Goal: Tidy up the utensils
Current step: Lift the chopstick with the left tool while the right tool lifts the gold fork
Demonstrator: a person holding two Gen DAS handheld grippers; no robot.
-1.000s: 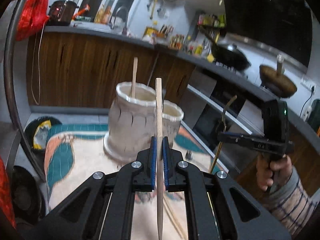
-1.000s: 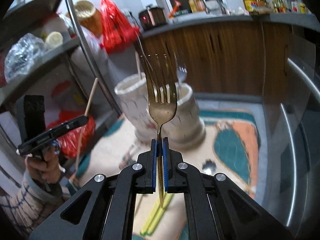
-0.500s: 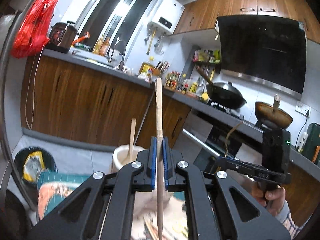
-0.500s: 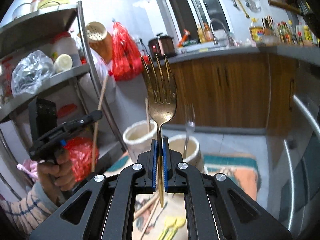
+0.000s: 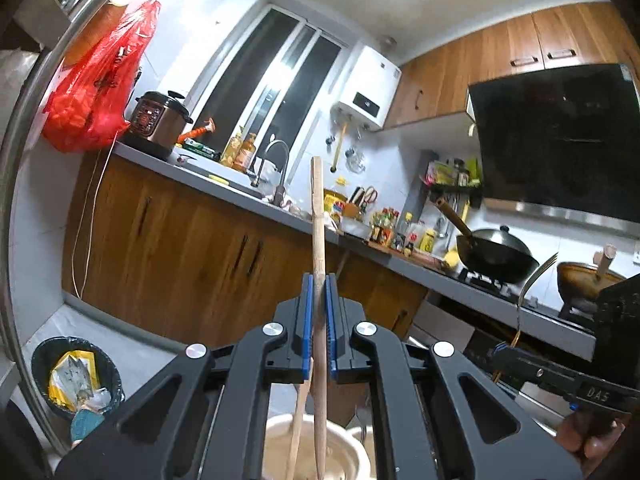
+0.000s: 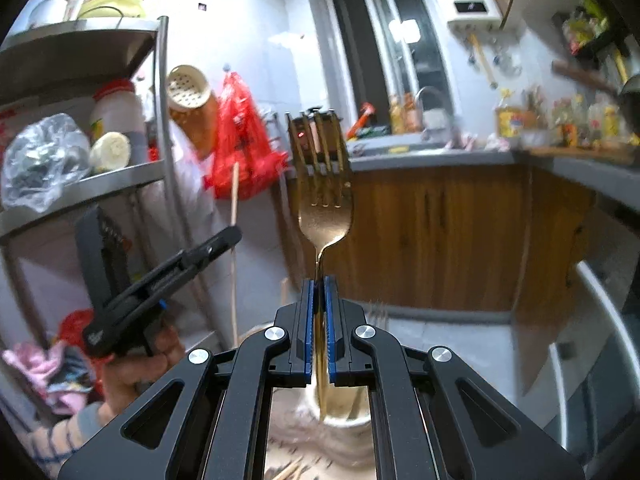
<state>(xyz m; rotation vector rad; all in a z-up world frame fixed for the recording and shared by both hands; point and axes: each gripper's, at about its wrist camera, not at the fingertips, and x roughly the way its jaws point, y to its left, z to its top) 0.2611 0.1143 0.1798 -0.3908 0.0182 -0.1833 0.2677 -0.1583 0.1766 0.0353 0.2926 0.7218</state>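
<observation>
My left gripper (image 5: pixel 319 284) is shut on a wooden chopstick (image 5: pixel 318 216) that stands upright, its lower end hanging over the mouth of a white ceramic holder (image 5: pixel 344 452). Another chopstick (image 5: pixel 297 428) leans inside that holder. My right gripper (image 6: pixel 319 286) is shut on the handle of a gold fork (image 6: pixel 325 204), tines up, above the white holder (image 6: pixel 344 420). A second fork (image 6: pixel 378 314) sticks out of the holder, blurred. The left gripper (image 6: pixel 228 236) with its chopstick (image 6: pixel 234 200) shows at the left of the right wrist view. The right gripper (image 5: pixel 520 356) and its fork (image 5: pixel 532 284) show at the right of the left wrist view.
A wooden-fronted kitchen counter (image 5: pixel 224 184) with a sink runs behind. A wok (image 5: pixel 496 256) sits on the stove. A metal shelf rack (image 6: pixel 80 196) with a hanging red bag (image 6: pixel 240 152) stands left. A bin (image 5: pixel 76 376) is on the floor. Loose chopsticks (image 6: pixel 292 470) lie on the patterned mat.
Both grippers have risen and tilted up with their utensils. The holder has dropped from the middle of both views to the bottom edge. More of the upper kitchen shows.
</observation>
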